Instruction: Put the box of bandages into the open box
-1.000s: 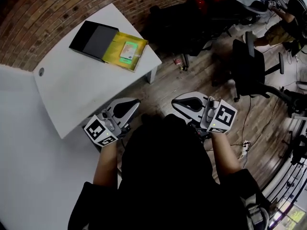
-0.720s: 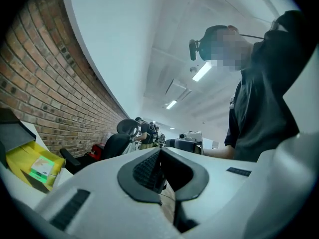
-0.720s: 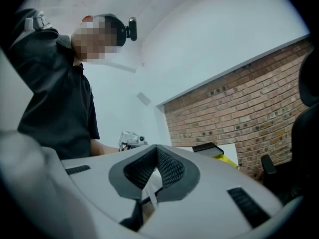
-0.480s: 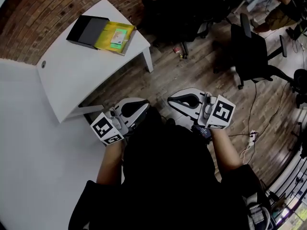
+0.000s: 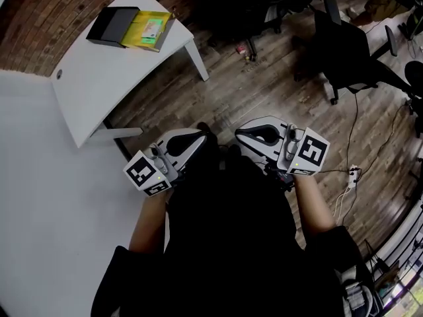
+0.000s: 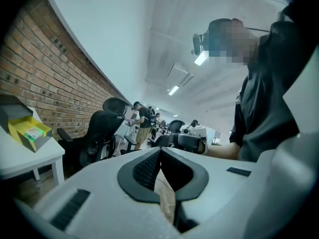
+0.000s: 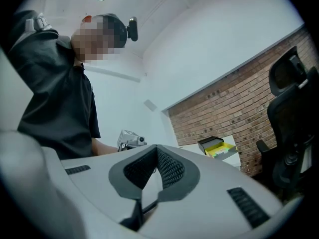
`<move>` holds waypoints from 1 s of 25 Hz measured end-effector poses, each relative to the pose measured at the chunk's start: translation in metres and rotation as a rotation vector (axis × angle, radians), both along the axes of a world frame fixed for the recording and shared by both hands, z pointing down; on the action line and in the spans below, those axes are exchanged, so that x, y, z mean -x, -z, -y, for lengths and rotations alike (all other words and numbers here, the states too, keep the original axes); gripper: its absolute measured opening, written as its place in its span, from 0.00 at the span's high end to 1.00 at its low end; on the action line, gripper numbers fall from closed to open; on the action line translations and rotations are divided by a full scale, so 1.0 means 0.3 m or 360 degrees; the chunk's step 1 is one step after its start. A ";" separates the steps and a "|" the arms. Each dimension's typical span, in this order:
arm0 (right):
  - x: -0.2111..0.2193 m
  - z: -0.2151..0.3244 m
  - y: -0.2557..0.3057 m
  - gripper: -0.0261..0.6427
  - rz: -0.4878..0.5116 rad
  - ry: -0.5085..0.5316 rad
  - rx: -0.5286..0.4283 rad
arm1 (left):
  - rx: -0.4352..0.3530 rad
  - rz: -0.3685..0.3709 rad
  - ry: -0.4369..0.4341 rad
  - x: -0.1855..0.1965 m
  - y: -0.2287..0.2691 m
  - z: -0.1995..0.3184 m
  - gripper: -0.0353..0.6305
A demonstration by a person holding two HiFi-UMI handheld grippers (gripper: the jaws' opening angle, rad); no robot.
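The open box (image 5: 114, 24), black with a yellow inside (image 5: 160, 37), lies on the far corner of the white table (image 5: 92, 84). A small green and white box of bandages (image 5: 151, 28) rests in its yellow part. The open box (image 6: 27, 128) also shows far off in the left gripper view, and the open box (image 7: 218, 147) in the right gripper view. My left gripper (image 5: 200, 135) and right gripper (image 5: 240, 133) are held close to the body over the wood floor, well short of the table. Both are shut with nothing in them, the left gripper (image 6: 160, 150) and the right gripper (image 7: 156, 148) alike.
Black office chairs (image 5: 350, 51) stand on the wood floor to the right and behind the table. A power strip with cables (image 5: 350, 177) lies on the floor at the right. A brick wall (image 5: 39, 18) runs behind the table. People (image 6: 143, 123) stand far back in the room.
The table with the open box has slid up and left in the head view and looks smaller and farther off. Both grippers stay shut near the body.
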State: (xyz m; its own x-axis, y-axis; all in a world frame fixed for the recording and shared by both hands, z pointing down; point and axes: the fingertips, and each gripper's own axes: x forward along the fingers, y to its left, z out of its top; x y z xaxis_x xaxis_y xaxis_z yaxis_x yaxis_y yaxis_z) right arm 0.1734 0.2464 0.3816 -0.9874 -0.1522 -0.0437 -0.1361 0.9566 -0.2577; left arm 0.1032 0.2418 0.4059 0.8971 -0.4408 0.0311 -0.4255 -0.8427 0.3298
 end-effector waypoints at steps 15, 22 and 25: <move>-0.044 -0.106 0.012 0.95 -0.0058 0.0003 -0.0076 | -0.0073 0.0030 -0.0061 -0.062 0.061 -0.042 0.92; -0.048 -0.120 0.014 0.95 -0.0046 -0.0001 -0.0102 | -0.0060 0.0051 -0.0062 -0.054 0.038 -0.081 0.92; -0.047 -0.122 0.012 0.95 -0.0056 0.0013 -0.0099 | -0.0053 0.0050 -0.0046 -0.050 0.036 -0.083 0.92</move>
State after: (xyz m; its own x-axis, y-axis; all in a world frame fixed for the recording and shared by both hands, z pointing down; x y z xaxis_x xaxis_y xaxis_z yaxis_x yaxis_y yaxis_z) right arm 0.1874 0.2830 0.3779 -0.9897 -0.1419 -0.0182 -0.1358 0.9718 -0.1930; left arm 0.1183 0.2668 0.3952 0.9081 -0.4162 0.0450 -0.4107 -0.8650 0.2882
